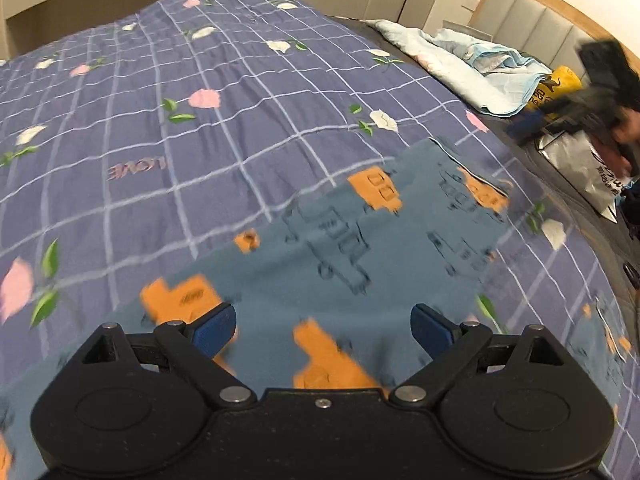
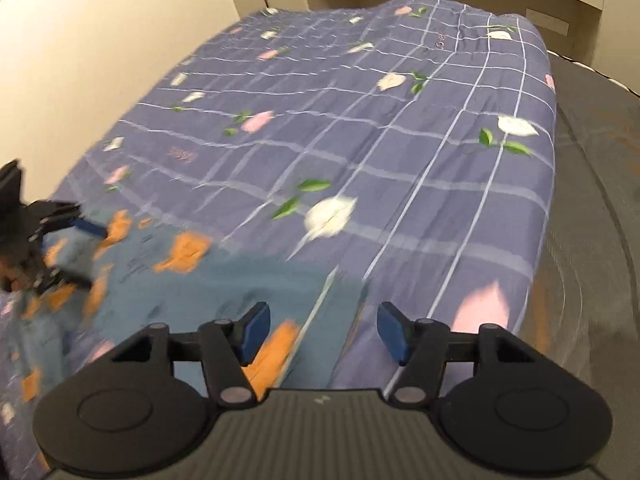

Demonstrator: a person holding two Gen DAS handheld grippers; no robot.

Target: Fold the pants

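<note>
Blue-grey pants [image 1: 340, 248] with orange truck prints lie flat on the purple checked floral quilt [image 1: 200, 120]. My left gripper [image 1: 323, 330] is open and empty, its blue pads just above the pants' near part. My right gripper [image 2: 323, 332] is open and empty above the pants' right edge [image 2: 240, 280], where cloth meets quilt [image 2: 400, 160]. Each gripper shows blurred in the other's view: the right one in the left wrist view [image 1: 600, 92], the left one in the right wrist view [image 2: 36, 236] over the pants' left end.
A crumpled light blue blanket [image 1: 460, 60], a yellow bag [image 1: 560, 84] and a white plastic bag [image 1: 592, 168] lie by the padded headboard [image 1: 540, 20]. A dark mattress edge [image 2: 592, 200] runs along the quilt's right side. A cream wall [image 2: 100, 40] stands left.
</note>
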